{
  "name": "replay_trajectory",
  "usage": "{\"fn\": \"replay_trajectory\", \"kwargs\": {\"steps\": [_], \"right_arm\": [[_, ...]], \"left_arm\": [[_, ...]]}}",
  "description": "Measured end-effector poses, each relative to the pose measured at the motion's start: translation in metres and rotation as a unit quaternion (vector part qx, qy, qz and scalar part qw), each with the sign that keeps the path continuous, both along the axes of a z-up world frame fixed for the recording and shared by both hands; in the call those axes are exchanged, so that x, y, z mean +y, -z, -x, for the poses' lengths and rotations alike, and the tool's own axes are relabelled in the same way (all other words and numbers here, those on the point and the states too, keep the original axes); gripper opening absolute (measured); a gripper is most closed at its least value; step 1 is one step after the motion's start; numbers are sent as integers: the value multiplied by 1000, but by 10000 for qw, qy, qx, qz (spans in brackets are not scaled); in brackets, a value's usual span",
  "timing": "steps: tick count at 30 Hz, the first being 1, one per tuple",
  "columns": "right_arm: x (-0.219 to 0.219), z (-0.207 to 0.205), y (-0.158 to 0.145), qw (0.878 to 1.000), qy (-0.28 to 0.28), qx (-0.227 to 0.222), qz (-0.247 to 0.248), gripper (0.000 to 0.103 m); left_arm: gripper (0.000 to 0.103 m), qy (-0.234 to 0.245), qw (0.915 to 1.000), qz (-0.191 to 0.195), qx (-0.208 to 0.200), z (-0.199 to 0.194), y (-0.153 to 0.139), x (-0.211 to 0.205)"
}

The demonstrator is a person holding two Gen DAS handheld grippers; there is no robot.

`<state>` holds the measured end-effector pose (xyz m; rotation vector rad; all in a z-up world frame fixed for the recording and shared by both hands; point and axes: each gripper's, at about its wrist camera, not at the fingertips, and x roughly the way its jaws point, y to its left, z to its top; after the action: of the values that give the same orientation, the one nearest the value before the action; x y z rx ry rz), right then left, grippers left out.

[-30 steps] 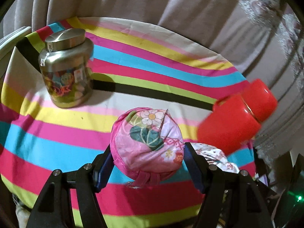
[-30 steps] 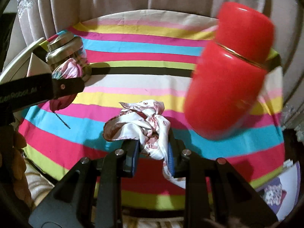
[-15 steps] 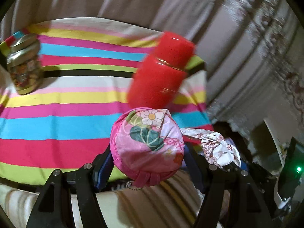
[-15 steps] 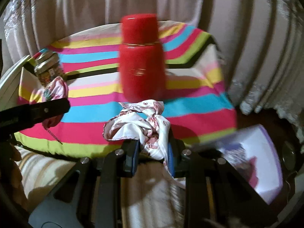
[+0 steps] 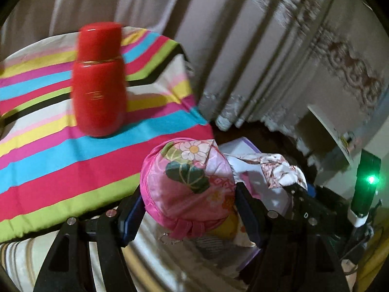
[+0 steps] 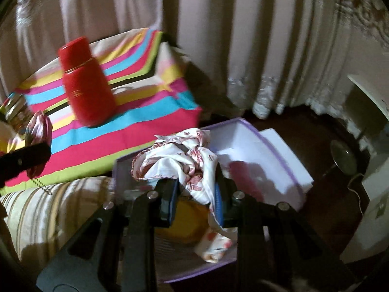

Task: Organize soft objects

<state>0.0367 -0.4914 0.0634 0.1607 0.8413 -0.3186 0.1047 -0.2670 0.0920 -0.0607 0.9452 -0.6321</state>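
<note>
My left gripper is shut on a round pink floral pouch, held past the edge of the striped cloth. A little metal chain hangs under the pouch. My right gripper is shut on a crumpled white cloth with red print, held above an open purple-rimmed white box. In the left wrist view the same white cloth and box show to the right. Soft yellow and floral things lie inside the box.
A red flask stands on the striped cloth near its right edge; it also shows in the right view as the red flask. A striped cushion lies below the cloth. Curtains hang behind. A device with a green light stands right.
Both grippers have swung right, off the striped cloth, still holding their loads. The red flask and metal jar have slid left in view; the purple-rimmed box now lies under the right gripper.
</note>
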Motion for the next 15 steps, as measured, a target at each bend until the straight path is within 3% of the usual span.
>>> {"fn": "replay_trajectory", "kwargs": {"steps": [4,7,12,15], "right_arm": [[-23,8,-2,9996,268,-47,14,33],[-31,12,-3,9993,365,-86,-59,37],[-32,17,-1,9993,359,-80,-59,60],[-30,20,1,9995,307,-38,-97,63]], "left_arm": [[73,461,9989,20,20,1,1,-40],[82,677,9977,-54,52,-1,5,-61],[86,732,9970,-166,189,1,15,-66],[86,710,9963,-301,384,5,20,-58]]}}
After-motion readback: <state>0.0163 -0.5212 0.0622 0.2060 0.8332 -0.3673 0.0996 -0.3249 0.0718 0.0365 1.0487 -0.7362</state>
